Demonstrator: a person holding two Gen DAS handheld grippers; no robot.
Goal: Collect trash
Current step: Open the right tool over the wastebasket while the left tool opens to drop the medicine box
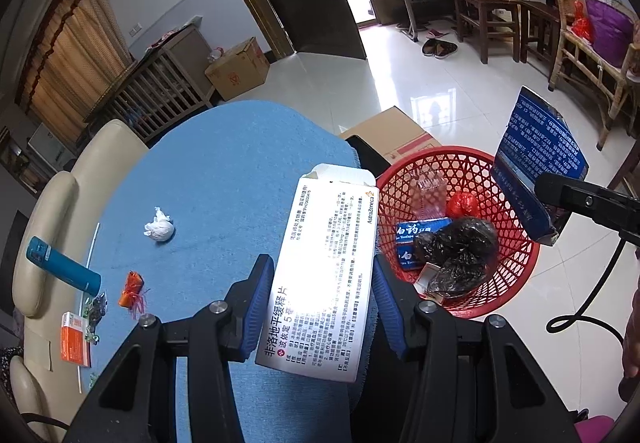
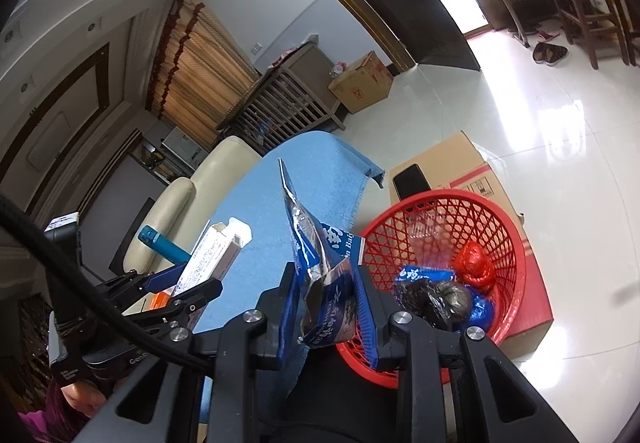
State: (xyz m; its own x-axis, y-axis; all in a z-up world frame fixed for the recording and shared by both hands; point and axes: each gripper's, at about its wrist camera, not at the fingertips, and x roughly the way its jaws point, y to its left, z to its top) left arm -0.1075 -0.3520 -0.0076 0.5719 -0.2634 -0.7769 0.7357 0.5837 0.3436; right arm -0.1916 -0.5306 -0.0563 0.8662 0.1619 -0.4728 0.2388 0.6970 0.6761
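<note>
My left gripper [image 1: 322, 275] is shut on a white medicine box [image 1: 328, 267] with Chinese print, held above the blue cloth near the table's right edge. It also shows in the right wrist view [image 2: 212, 259]. My right gripper [image 2: 326, 283] is shut on a blue foil snack bag [image 2: 316, 275], held beside the rim of the red basket [image 2: 508, 243]. The bag shows in the left wrist view [image 1: 536, 171] above the basket [image 1: 520, 267]. The basket holds a black bag [image 1: 456, 255], a blue box and a red wad. A white paper wad [image 1: 159, 227] lies on the blue cloth [image 1: 224, 171].
A teal bottle [image 1: 62, 266], an orange wrapper [image 1: 132, 293], an orange box [image 1: 76, 339] and green bits lie at the cloth's left. A cardboard box [image 2: 460, 163] with a phone [image 2: 412, 181] stands behind the basket. A cream sofa [image 1: 60, 211] is left. Chairs stand across the tiled floor.
</note>
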